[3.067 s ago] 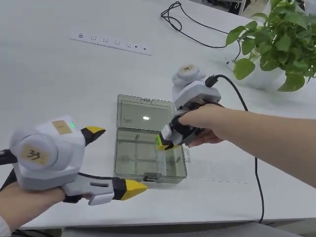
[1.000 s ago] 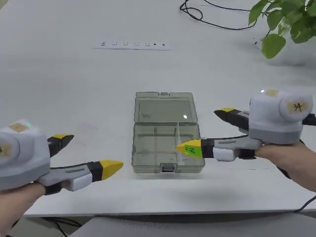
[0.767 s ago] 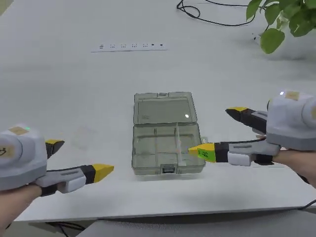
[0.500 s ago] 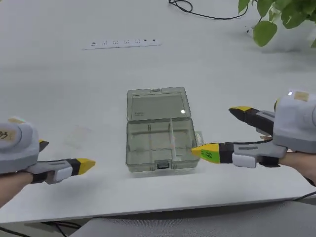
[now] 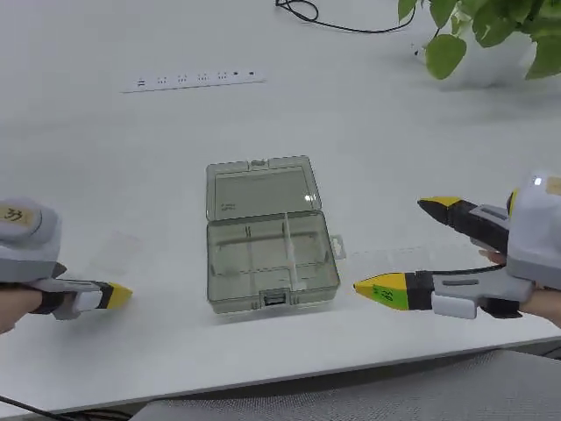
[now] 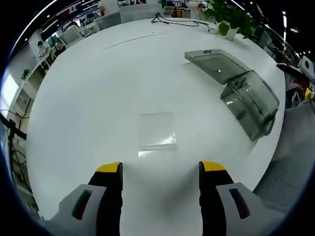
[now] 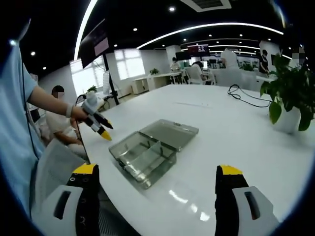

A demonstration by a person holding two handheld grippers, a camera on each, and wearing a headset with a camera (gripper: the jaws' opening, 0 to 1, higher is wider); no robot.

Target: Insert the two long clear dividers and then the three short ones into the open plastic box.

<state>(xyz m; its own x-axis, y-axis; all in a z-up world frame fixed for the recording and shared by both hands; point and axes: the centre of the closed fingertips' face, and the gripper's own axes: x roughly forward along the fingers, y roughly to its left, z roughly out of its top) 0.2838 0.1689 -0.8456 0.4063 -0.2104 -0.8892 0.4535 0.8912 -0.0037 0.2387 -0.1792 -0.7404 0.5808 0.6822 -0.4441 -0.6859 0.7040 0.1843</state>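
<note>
1. The translucent grey-green plastic box (image 5: 272,274) sits mid-frame in the head view on the white tabletop (image 5: 368,132), its lid folded back flat. Faint partition lines cross its tray, but how many dividers stand inside is too hard to make out.
2. A flat clear plastic sheet (image 6: 156,132) lies on the table just ahead of the left gripper (image 6: 160,169), at the centre of the left gripper view. It is nearly lost against the white.
3. In the head view the left gripper is cut off at the lower left edge, with one yellow tip showing. Its own view shows the jaws spread apart with nothing between them.
4. The right gripper (image 5: 408,247), at the lower right of the head view, has its jaws gaping wide and empty, apart from the box.
5. Writing: "33" on the left gripper's round cap. The green sticker on the right gripper's lower jaw and a small label on the box lid are too small to read.
6. A long white power strip (image 5: 193,80) lies at the upper left; a green leafy plant (image 5: 478,31) is cut off at the upper right.
</note>
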